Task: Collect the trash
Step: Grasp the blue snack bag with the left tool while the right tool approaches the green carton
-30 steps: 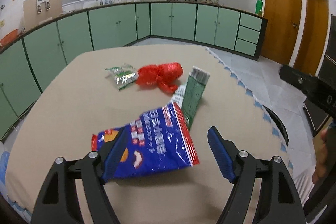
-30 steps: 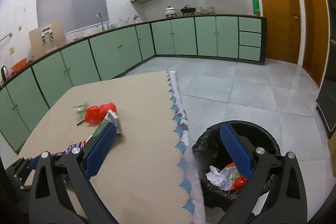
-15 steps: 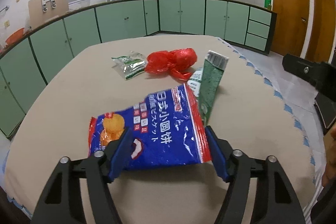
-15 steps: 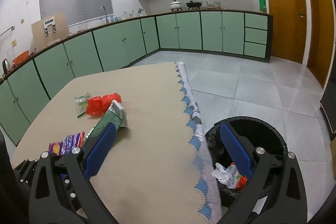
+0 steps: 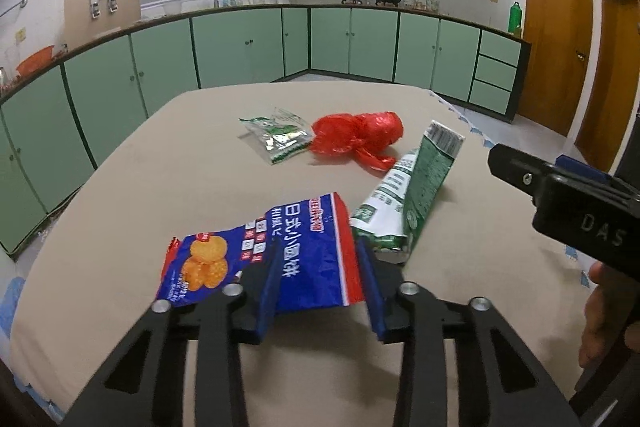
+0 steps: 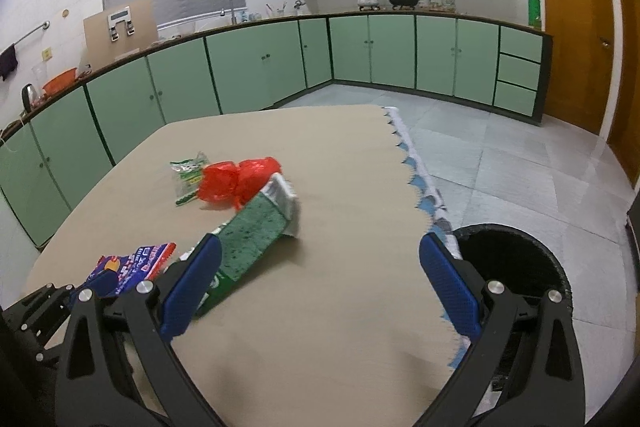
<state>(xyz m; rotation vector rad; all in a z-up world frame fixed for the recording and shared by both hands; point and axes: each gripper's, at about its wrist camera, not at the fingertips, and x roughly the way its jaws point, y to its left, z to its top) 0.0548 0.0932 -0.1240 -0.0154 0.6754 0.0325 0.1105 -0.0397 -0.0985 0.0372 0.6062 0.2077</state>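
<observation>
The beige table (image 6: 320, 155) carries all remaining litter. A black trash bin (image 6: 516, 259) stands beside its scalloped edge. The right gripper (image 6: 316, 283) is spread wide and empty. The left gripper (image 5: 320, 287) is closing, pads touching the blue snack bag (image 5: 296, 251), with the green carton (image 5: 420, 187) adjacent.

Bare tabletop (image 6: 320, 307) is lying open ahead of the right gripper (image 6: 320, 287). A green carton (image 6: 256, 231) and red bag (image 6: 236, 179) are crowding its left; a black bin (image 6: 516, 259) is standing beyond the right edge.
</observation>
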